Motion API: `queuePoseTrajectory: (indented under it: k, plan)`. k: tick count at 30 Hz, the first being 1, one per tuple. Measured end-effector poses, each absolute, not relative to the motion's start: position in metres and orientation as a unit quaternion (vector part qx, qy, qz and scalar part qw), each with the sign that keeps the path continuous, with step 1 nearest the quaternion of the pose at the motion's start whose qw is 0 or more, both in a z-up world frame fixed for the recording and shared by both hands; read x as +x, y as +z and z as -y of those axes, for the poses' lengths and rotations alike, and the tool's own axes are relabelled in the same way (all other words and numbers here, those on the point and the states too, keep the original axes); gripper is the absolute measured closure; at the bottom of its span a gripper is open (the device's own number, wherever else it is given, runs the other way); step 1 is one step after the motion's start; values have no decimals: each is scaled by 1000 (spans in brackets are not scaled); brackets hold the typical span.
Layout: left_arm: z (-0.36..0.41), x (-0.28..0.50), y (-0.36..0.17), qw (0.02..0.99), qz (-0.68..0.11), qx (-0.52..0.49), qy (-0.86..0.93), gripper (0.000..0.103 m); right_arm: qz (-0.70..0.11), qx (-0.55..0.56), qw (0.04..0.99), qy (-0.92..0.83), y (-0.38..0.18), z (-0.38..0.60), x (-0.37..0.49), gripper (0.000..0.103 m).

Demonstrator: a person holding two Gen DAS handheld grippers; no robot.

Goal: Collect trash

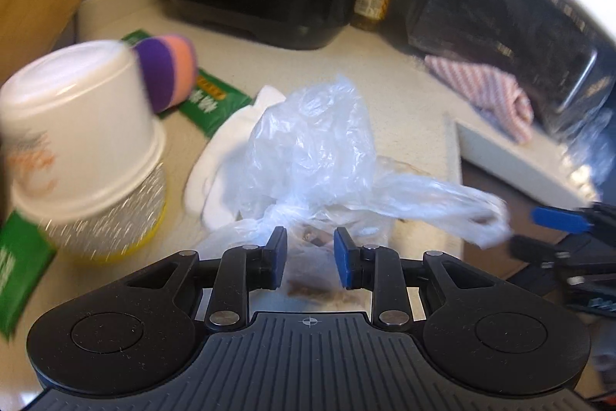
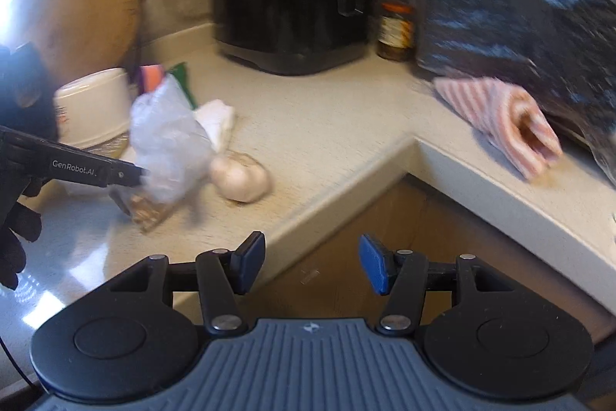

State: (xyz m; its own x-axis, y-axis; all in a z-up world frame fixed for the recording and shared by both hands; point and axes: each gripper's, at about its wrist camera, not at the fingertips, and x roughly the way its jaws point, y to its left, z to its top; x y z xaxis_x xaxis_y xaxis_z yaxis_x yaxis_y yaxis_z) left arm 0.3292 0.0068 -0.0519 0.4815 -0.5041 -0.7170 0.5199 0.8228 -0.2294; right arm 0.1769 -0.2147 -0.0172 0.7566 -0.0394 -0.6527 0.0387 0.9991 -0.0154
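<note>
Site: a pale countertop [image 2: 338, 126] with an inner corner cut-out, seen from both wrist views; both views are motion-blurred.
Plastic bag: a thin clear plastic bag [image 1: 308, 149] is found on the counter, crumpled, with brown scraps visible inside its lower part; one loop of it is drawn out to the right.
Left gripper: the left gripper [image 1: 310, 259] is placed over the near end of the bag; its jaws are seen apart with bag film between them, and whether the pads press on the film cannot be told.
Right gripper: the right gripper [image 2: 312, 262] is held off the counter edge, over the cut-out; its jaws stand apart and nothing is held. In the left view one blue finger lies just beside the bag's drawn-out loop; contact cannot be confirmed.
Other loose items: a white paper cup [image 1: 81, 126] upside down on a foil-and-yellow container, green packets [image 1: 215, 103], a white crumpled tissue [image 1: 215, 164] and a pale rounded lump [image 2: 240, 178] are noted beside the bag.
Not trash, as judged: a black appliance [image 2: 292, 10], a jar [image 2: 396, 29] and a striped cloth [image 2: 504, 118].
Progress: judged early. No bin is seen in either view; the loose items remain on the counter, uncollected.
Remaining: the bag is to be secured and opened, and the cup, packets and tissue gathered into it, as judged.
</note>
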Motion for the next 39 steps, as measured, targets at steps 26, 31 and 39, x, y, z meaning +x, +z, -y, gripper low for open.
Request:
queuePoseTrajectory:
  k: [26,31,39]
  plan:
    - [45,320,21,853,-341,63,-390,73,-323,-73,921,203,-34,100,195,34]
    - [109,349,-18,841,-385,105,-366,73,-291,-95,938,163,-24,112,177,34]
    - [100,376,-52,816,-464,26,-343,73,-295,-44,954,30,-21,194,177,34]
